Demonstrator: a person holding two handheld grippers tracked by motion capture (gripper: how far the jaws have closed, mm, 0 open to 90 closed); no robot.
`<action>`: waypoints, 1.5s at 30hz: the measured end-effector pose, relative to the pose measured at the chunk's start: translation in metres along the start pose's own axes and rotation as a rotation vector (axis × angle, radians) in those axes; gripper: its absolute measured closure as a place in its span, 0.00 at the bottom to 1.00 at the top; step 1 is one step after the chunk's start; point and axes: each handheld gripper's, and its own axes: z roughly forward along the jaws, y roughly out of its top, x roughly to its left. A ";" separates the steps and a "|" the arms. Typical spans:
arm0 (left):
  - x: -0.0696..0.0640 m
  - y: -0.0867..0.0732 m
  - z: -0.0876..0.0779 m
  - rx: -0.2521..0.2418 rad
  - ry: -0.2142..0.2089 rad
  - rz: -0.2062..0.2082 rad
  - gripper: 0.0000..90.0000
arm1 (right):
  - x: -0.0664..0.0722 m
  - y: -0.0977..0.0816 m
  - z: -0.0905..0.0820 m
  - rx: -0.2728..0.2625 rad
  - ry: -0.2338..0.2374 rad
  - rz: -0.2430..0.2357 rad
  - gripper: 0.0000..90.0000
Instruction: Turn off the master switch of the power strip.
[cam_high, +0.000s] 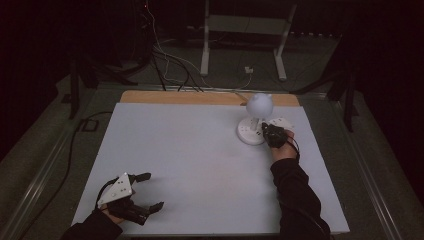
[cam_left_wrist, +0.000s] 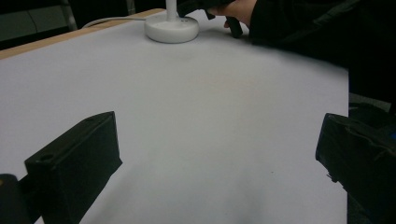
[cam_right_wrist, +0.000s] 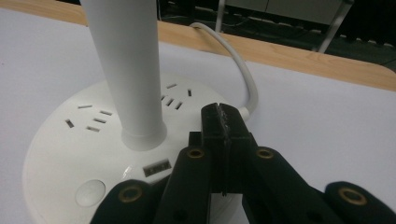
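at the near left corner of the white table (cam_high: 190, 165), resting on the surface in a hand: left gripper (cam_high: 150, 191), jaws spread wide apart, pinching nothing, touching nothing but the table; the same seen along its own jaws in the left gripper view, bare white surface between them. idle here, by the look of it, no part in the step under way. farther off, at the far right of the table: right gripper (cam_right_wrist: 223, 122), jaws pressed flat together with no gap and nothing between, tips poised just over the round white base (cam_right_wrist: 70, 154) of a desk lamp (cam_high: 256, 122), on the near right side of the stem (cam_right_wrist: 128, 65); touching or merely hovering, cannot tell. on the base, close by the tips: a round button (cam_right_wrist: 89, 192) near its front edge, a small slot, several socket openings around the stem. most likely the step in hand: bringing the closed tips to the button to switch the lamp. next move, as a judgement: shifting the tips leftward and down onto the button, then a short straight press, light enough not to slide the base. beyond the base, a white cable (cam_right_wrist: 240, 74) curving off toward the wooden far edge (cam_right_wrist: 299, 56); above, in the high view, the rounded white lamp head (cam_high: 259, 104).
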 end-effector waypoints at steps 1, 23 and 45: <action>0.000 0.000 0.000 -0.001 0.000 0.000 0.00 | 0.000 0.000 0.000 0.000 0.000 0.000 1.00; 0.001 0.001 -0.001 -0.015 0.006 -0.009 0.00 | -0.003 0.004 -0.007 -0.015 0.007 -0.004 0.98; 0.001 0.001 -0.002 -0.016 0.005 -0.005 0.00 | -0.017 0.027 -0.032 -0.075 0.046 0.044 0.35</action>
